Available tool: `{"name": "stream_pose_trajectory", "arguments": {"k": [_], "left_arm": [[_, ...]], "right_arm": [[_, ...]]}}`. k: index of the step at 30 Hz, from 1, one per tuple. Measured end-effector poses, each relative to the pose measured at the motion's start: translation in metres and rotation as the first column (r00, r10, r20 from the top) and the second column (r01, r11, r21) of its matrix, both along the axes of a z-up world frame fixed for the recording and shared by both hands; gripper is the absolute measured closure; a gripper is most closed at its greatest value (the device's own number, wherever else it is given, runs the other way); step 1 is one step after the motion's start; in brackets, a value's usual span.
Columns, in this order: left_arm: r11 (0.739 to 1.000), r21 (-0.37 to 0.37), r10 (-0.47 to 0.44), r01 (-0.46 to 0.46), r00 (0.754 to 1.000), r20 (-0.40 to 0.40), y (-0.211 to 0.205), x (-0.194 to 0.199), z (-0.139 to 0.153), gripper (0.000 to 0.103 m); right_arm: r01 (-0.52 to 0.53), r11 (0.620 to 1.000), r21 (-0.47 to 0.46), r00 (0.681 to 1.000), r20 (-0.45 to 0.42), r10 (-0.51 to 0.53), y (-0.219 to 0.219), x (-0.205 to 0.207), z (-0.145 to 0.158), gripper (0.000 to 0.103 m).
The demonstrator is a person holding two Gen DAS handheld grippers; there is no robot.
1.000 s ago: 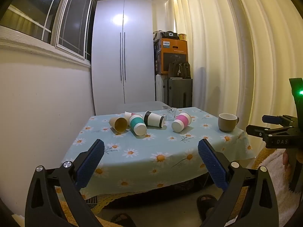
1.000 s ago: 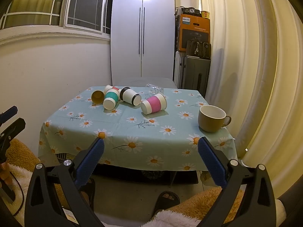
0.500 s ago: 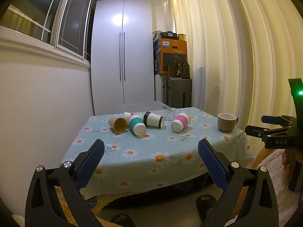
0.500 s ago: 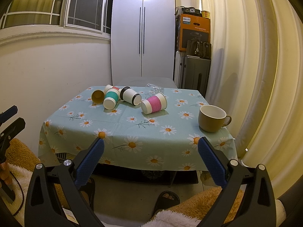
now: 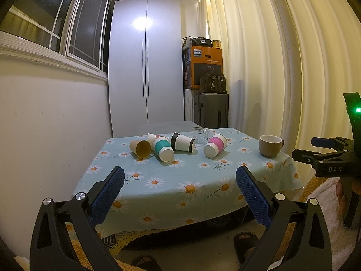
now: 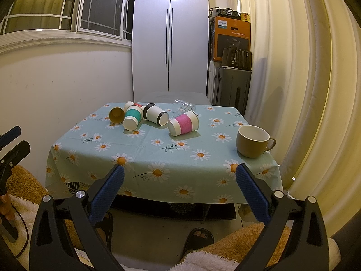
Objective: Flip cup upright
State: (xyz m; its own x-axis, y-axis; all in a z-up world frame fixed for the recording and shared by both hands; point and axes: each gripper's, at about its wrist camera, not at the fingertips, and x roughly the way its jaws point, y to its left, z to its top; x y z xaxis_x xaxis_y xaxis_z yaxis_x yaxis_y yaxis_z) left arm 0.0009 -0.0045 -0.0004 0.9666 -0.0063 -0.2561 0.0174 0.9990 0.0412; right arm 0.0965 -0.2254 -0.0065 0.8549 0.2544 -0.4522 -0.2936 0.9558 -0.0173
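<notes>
Several paper cups lie on their sides at the far part of the table: a pink-banded cup point(image 6: 183, 125) point(image 5: 215, 146), a black-banded cup point(image 6: 155, 113) point(image 5: 183, 141), a teal-banded cup point(image 6: 132, 117) point(image 5: 163, 148) and a brown cup point(image 6: 116, 114) point(image 5: 141, 148). A clear glass point(image 6: 183, 107) lies on its side behind them. A brown mug point(image 6: 253, 143) point(image 5: 270, 145) stands upright at the right edge. My left gripper point(image 5: 179, 186) and right gripper point(image 6: 179, 184) are both open and empty, held in front of the table's near edge.
The table point(image 6: 144, 158) has a daisy tablecloth that hangs over its front. A wall is to the left, curtains point(image 6: 304, 90) to the right, a white cabinet point(image 6: 169, 45) and a suitcase point(image 6: 234, 90) behind. Sandalled feet point(image 6: 198, 237) and a fluffy rug are below.
Both views have hardly shifted. Both grippers stay open. The cups have not moved.
</notes>
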Motion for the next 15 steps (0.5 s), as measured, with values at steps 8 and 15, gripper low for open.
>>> {"name": "stream_pose_trajectory", "arguments": {"k": [8,15], "left_arm": [[1.0,-0.001,0.001,-0.001,1.0,-0.001,-0.0014,0.0004,-0.0007,0.006],[1.0,-0.005,0.002,-0.002,1.0,-0.002,-0.0006,-0.0003,-0.0008,0.006]], "right_arm": [[0.0,1.0,0.0,1.0,0.001,0.0,0.0,-0.0002,0.0002,0.005],[0.0,1.0,0.0,1.0,0.001,0.0,0.0004,-0.0005,0.0003,0.005]]}}
